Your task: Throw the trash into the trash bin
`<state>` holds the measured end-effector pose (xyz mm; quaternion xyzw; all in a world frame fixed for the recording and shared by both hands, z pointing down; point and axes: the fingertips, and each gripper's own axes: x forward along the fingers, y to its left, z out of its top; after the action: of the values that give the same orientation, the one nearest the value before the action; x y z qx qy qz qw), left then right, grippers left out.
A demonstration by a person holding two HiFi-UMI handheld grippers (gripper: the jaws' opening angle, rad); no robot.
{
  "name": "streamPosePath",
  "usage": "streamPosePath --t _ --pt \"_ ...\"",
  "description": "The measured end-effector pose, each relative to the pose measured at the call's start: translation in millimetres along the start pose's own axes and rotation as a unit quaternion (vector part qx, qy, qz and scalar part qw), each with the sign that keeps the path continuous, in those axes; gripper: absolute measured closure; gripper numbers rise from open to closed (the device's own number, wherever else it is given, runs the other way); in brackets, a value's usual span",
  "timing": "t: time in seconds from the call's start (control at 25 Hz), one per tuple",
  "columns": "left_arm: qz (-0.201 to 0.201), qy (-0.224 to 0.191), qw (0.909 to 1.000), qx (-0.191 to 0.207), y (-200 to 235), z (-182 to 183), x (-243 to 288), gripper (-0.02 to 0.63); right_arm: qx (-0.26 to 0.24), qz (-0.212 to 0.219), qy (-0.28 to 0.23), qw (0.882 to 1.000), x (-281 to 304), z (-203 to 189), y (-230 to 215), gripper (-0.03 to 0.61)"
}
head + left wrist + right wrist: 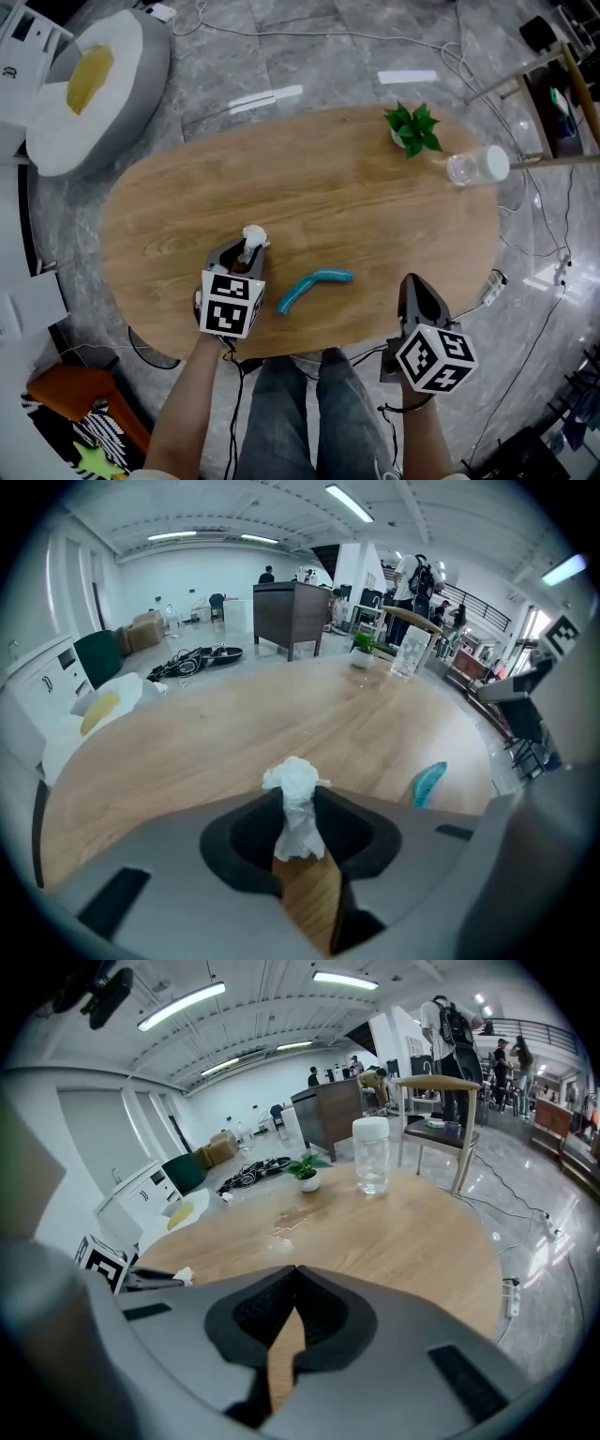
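A crumpled white tissue (253, 233) (298, 782) stands pinched between the pads of my left gripper (247, 251) (298, 808), low over the oval wooden table (356, 197). Its top pokes out above the fingertips. A bent blue strip (314, 284) (428, 782) lies on the table just right of that gripper. My right gripper (413, 284) (294, 1274) hangs over the table's near right edge, jaws together with nothing between them. No trash bin shows in any view.
A small potted plant (412, 127) (306, 1172) and a clear plastic bottle (476, 167) (371, 1155) stand at the table's far right. A white and yellow cushion (89, 84) lies on the floor far left. Cables run over the floor, and a chair (441, 1119) stands right.
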<state>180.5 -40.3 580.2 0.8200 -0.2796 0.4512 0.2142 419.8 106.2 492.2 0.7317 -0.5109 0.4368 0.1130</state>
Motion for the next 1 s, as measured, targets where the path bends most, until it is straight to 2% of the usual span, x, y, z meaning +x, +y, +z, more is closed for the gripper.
streamPosePath --t 0.36,0.6,1.0 --pt "-0.01 -0.016 0.9992 -0.035 1 2 -2 0.577 -0.008 0.004 -0.001 1.0 3 2 11 0.577" --pt "-0.012 -0.035 0.9979 -0.053 6 4 -10 0.589 -0.014 0.007 -0.005 1.0 5 8 21 0.577" --pt "0.028 -0.072 0.9904 -0.115 38 -6 -42 0.591 -0.052 0.035 0.002 0.998 11 11 57 0.577"
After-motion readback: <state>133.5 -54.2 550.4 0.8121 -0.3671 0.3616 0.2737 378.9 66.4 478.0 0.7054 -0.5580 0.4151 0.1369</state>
